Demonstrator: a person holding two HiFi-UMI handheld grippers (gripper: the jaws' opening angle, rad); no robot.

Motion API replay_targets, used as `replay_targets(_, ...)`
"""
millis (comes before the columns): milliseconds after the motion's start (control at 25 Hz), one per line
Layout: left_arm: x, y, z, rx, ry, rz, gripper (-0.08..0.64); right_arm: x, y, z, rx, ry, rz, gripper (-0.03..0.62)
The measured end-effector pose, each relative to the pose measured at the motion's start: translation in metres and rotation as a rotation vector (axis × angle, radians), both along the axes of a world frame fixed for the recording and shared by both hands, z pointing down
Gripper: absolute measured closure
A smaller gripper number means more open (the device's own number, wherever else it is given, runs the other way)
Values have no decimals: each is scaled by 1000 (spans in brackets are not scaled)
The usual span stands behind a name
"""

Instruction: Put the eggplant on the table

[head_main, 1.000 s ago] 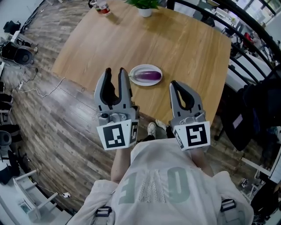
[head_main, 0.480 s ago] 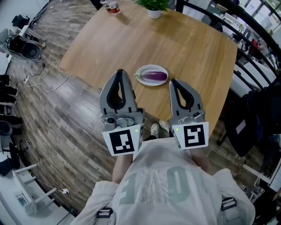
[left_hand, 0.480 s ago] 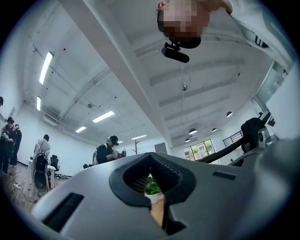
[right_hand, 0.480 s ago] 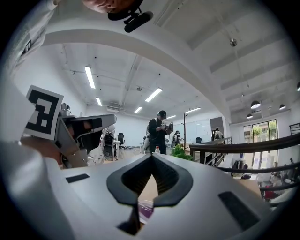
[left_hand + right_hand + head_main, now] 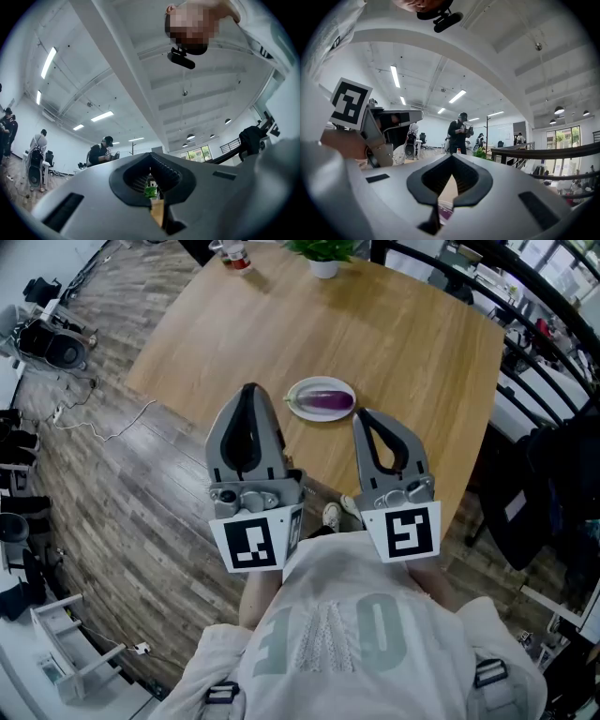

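Your tabletop (image 5: 403,343) is pale wood with rounded corners. Its near edge runs on a slant just in front of you, and both grippers overlap that edge in the head view. The broad middle and far side of the wood lie bare. A potted plant (image 5: 323,251) and a small cup (image 5: 234,253) stand only at the far edge. To the right, a dark railing (image 5: 553,324) runs close along the tabletop's side, with a black garment (image 5: 553,484) hanging just below it. To the left the plank floor (image 5: 122,493) is open, crossed by a loose cable (image 5: 84,427). The only readable marks are the black-and-white square codes on each gripper's cube. The big pale letters on your shirt cannot be read cleanly from this angle. The eggplant (image 5: 323,400) is short, glossy and deep purple. It lies lengthwise on a small white plate (image 5: 319,382) close to the near edge. It is just beyond the tips of both grippers and touches neither. The left gripper (image 5: 249,390) is clenched with nothing in it, its tips meeting just left of the plate. The right gripper (image 5: 362,416) is also closed and empty. A sliver of purple eggplant (image 5: 446,213) shows through the slit low between its jaws in the right gripper view.
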State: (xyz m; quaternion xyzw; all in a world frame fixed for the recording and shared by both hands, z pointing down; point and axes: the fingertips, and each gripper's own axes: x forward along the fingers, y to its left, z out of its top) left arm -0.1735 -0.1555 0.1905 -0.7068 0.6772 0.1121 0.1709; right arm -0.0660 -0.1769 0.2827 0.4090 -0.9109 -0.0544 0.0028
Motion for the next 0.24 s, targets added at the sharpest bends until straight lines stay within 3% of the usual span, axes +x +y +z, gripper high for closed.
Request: replay_targets(240,3,-3,11,-37,-3,0,551,1,2,0,8,-4,-18,574)
